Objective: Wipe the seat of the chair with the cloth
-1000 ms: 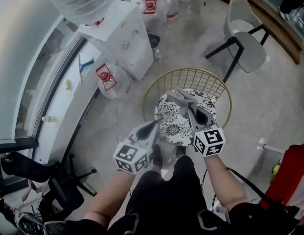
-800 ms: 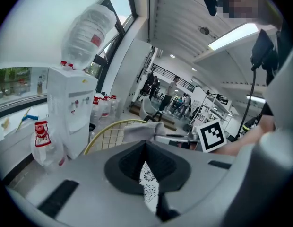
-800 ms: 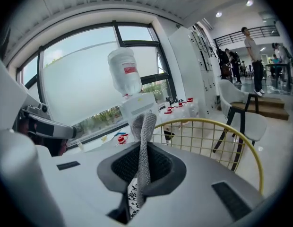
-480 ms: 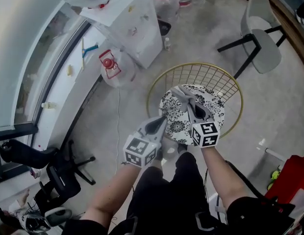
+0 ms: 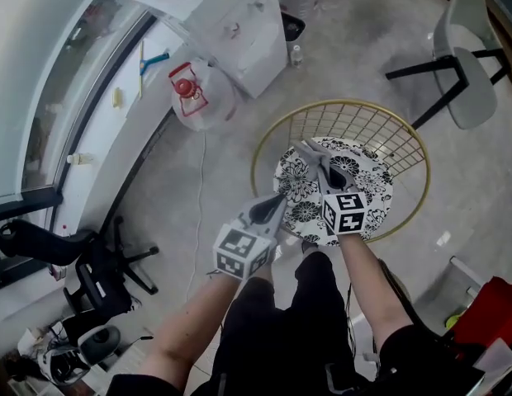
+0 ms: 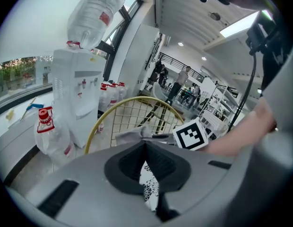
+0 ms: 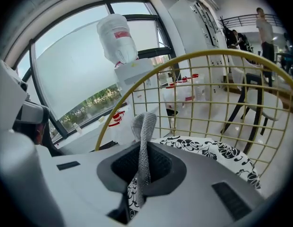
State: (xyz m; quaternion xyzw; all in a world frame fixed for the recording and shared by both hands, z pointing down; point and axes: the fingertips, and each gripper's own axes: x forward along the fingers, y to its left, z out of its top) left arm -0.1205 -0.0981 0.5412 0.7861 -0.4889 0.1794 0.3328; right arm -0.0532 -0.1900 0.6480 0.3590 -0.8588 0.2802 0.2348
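The chair has a gold wire back and a round black-and-white flowered seat. My right gripper hangs over the seat's back left part, shut on a grey cloth. In the right gripper view the cloth sticks up from between the jaws of the right gripper, with the seat and wire back beyond. My left gripper is shut and empty at the seat's front left edge. The left gripper view shows the left gripper pointing at the cloth and wire back.
A white water dispenser and a water jug stand to the far left of the chair. A grey chair is at the far right. A black office chair lies low on the left, and a red object sits at the lower right.
The head view has swung so the chair now sits further right in the picture. The right gripper keeps the cloth over the seat. The left gripper stays shut at the seat's front left edge.
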